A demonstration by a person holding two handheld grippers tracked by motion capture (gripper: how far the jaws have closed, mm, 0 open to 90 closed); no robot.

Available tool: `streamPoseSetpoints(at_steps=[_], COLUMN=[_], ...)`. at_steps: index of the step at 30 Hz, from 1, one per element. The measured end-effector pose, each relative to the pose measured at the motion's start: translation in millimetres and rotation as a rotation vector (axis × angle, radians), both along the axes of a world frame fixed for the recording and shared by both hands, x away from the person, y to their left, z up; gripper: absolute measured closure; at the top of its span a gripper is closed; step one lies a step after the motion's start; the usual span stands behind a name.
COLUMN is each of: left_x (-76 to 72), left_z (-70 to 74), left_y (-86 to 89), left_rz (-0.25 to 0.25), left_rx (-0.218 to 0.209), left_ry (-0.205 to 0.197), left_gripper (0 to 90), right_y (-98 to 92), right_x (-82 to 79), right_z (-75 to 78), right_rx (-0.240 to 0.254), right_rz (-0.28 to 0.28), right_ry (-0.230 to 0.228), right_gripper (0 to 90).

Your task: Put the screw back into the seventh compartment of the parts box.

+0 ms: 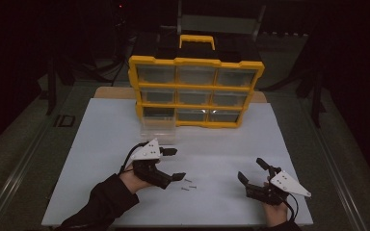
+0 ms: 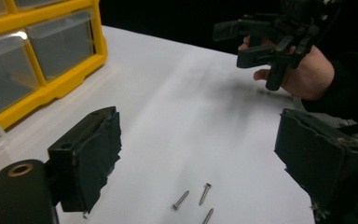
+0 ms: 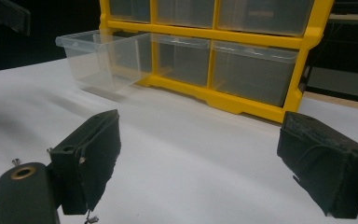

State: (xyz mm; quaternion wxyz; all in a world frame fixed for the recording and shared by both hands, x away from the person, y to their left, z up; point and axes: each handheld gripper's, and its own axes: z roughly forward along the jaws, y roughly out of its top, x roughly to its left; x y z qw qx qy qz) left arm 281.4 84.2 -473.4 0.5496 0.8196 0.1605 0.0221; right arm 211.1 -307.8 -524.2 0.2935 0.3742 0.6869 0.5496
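Observation:
A yellow organizer (image 1: 196, 61) with clear drawers stands at the back of the white table (image 1: 106, 144). Its bottom-left drawer (image 1: 158, 129) is pulled out onto the table, and it looks empty in the right gripper view (image 3: 105, 58). Three small screws (image 1: 188, 185) lie loose on the table just right of my left gripper (image 1: 175, 163). That gripper is open with nothing between its jaws, and the screws (image 2: 205, 193) lie below the gap in the left gripper view. My right gripper (image 1: 252, 170) is open and empty at the front right, facing the organizer (image 3: 242, 100).
The table's front edge runs just below both hands. Bare white surface (image 1: 221, 144) lies between the grippers and the organizer. A black case with a yellow handle (image 1: 197, 42) sits behind the organizer. Dark floor surrounds the table.

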Motion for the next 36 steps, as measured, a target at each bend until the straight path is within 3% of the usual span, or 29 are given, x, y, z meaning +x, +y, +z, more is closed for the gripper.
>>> streamPoseSetpoints(at_steps=[7,12,16,28,33,36], left_x=[5.3,8.6,10.0,16.3,17.4,16.4], left_z=[-9.8,-22.7,-33.0,-54.4,-60.9,-66.2], left_y=[-11.1,-22.0,-31.0,-43.8,-46.6,-50.9], left_rz=[-0.035,-0.083,-0.122,-0.136,-0.151,-0.145], left_rx=[0.03,0.086,0.135,0.273,0.303,0.361], left_ry=[0.004,0.012,0.022,0.044,0.051,0.032], left_gripper=[18.3,26.4,38.9,60.4,65.2,68.5], right_y=[-0.2,-0.4,-0.5,-0.2,0.0,0.0], right_x=[0.1,0.1,0.3,0.6,0.8,0.7], right_z=[0.0,-0.2,-0.4,-0.8,-1.0,-1.0], right_rx=[0.0,0.002,0.003,0.002,0.002,0.002], right_rz=[0.001,0.001,0.003,0.007,0.007,0.008], right_ry=[0.001,0.005,0.007,0.012,0.016,0.017], right_gripper=[13.6,13.6,13.6,13.6,13.6,13.6])
